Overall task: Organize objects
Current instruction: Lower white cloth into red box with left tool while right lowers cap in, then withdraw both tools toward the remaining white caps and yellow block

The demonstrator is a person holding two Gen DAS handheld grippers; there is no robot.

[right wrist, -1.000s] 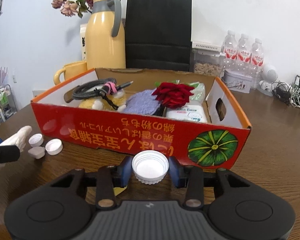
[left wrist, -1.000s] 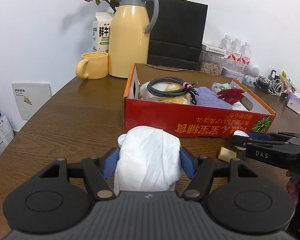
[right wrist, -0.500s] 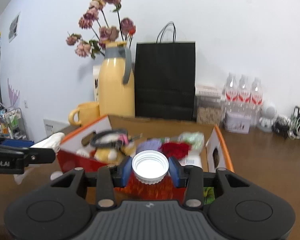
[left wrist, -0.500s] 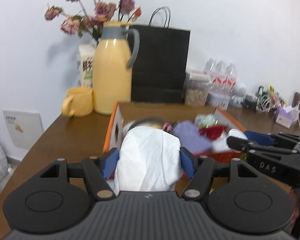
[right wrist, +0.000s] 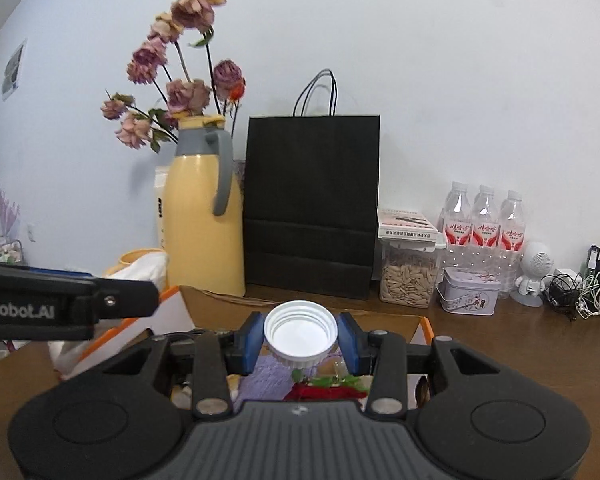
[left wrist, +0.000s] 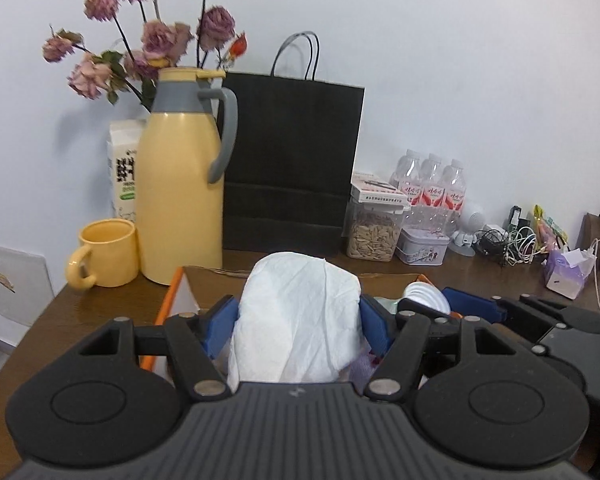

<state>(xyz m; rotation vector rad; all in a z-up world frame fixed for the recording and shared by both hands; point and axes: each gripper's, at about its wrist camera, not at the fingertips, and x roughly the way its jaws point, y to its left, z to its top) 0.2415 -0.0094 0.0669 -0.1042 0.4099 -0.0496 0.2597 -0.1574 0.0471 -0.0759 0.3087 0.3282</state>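
Note:
My left gripper (left wrist: 298, 320) is shut on a crumpled white tissue wad (left wrist: 296, 316), held up over the near left part of the orange cardboard box (left wrist: 174, 294). My right gripper (right wrist: 300, 338) is shut on a white screw cap (right wrist: 300, 334), open side facing me, above the same box (right wrist: 426, 326). Below the cap lie a purple cloth (right wrist: 262, 376) and a red flower (right wrist: 324, 392) inside the box. In the left wrist view the right gripper (left wrist: 428, 304) with its cap (left wrist: 422, 298) hangs just to the right. In the right wrist view the left gripper's body (right wrist: 60, 304) and tissue (right wrist: 144, 266) show at the left.
Behind the box stand a yellow thermos jug (left wrist: 180, 184) with dried roses (left wrist: 148, 40), a yellow mug (left wrist: 104, 254), a milk carton (left wrist: 124, 168) and a black paper bag (left wrist: 292, 164). Further right are a seed jar (left wrist: 374, 232), a tin (left wrist: 422, 246), water bottles (left wrist: 432, 188) and tangled cables (left wrist: 512, 240).
Both grippers have risen from the table in front of the box to above it, carrying the tissue and the cap. The box's red front has dropped out of sight.

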